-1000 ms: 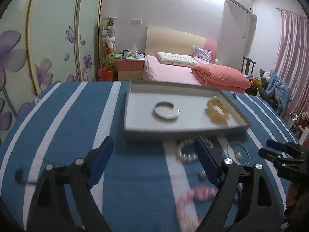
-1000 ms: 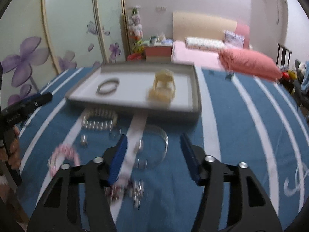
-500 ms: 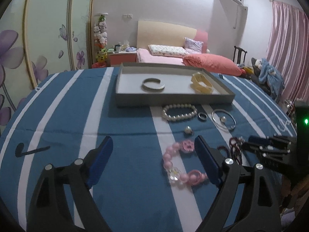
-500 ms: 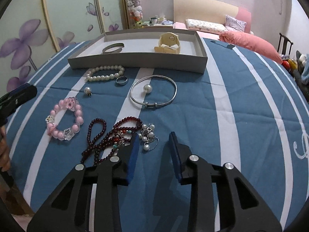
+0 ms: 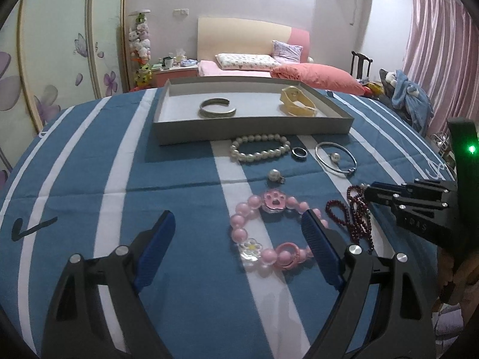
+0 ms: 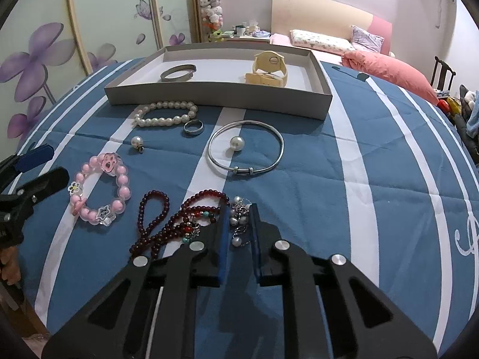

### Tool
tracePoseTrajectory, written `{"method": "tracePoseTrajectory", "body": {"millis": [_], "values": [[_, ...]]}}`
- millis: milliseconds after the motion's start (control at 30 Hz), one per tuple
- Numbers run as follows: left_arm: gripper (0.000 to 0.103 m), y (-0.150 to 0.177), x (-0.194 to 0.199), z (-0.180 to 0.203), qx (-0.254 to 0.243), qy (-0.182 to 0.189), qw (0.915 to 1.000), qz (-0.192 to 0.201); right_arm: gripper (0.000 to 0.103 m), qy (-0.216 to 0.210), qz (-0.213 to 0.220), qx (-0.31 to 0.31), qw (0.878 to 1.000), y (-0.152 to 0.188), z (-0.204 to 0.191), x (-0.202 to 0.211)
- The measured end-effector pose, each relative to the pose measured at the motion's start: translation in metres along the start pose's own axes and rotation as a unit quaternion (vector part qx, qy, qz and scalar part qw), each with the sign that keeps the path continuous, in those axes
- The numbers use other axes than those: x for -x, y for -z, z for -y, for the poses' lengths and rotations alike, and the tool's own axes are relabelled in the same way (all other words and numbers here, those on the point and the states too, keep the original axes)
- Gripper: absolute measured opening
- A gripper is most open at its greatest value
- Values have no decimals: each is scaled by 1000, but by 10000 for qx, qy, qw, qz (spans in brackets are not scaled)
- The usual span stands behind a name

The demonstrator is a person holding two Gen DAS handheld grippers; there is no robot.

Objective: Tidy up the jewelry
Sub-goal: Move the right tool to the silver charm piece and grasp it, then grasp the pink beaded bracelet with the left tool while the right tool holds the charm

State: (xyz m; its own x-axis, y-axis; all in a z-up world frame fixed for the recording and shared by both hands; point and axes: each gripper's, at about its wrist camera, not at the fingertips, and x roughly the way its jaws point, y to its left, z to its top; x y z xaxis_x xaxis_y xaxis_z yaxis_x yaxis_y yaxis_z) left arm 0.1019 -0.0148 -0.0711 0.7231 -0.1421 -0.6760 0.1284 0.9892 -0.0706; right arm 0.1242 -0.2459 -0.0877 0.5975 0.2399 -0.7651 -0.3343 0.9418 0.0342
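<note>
Two grippers over striped blue cloth (image 6: 374, 155). R gripper (image 6: 238, 224) nearly closed around pearl charm cluster (image 6: 238, 209), beside dark red beads (image 6: 167, 218). L gripper (image 5: 236, 227) wide open, empty, pink bead bracelet (image 5: 269, 227) btwn fingers. Tray (image 6: 215, 95) holds bangle (image 6: 178, 72), watch (image 6: 268, 70).

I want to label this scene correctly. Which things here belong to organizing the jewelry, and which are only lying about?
For the job:
- grey tray, holding a cuff and cream watch
- pearl bracelet
- ring
- silver bangle
- pink bead bracelet
- dark red beads
- pearl charm cluster, between the right gripper fingers

Lying about:
- bed
- plush toys
- chair
</note>
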Motion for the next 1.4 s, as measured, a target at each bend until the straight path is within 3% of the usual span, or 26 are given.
{"method": "tracePoseTrajectory", "body": {"millis": [167,267,400,767,933,1100,1267,1400], "values": [[82,-2,-9,2,5,1,9998,-184,14,311,-24,-383,9988,-3,21,-1],[71,-4,-15,0,61,65,9994,-348,14,515,-43,-818,9953,-5,45,-2],[60,-3,-24,0,52,116,9981,-600,14,581,-8,-877,9945,-4,51,-1],[54,7,-17,6,145,30,9974,-700,14,543,29,-878,9947,-3,50,0],[54,-2,-22,14,-90,-53,9983,-569,14,510,30,-888,9947,-3,51,0],[54,-7,-32,13,-264,-98,9969,-734,14,450,35,-915,9948,-3,52,0],[36,-7,-35,5,-182,4,9967,-787,14,456,30,-892,9950,-4,52,0],[28,-8,-38,5,-290,0,9962,-827,14,461,29,-891,9950,-4,51,-1]]}}
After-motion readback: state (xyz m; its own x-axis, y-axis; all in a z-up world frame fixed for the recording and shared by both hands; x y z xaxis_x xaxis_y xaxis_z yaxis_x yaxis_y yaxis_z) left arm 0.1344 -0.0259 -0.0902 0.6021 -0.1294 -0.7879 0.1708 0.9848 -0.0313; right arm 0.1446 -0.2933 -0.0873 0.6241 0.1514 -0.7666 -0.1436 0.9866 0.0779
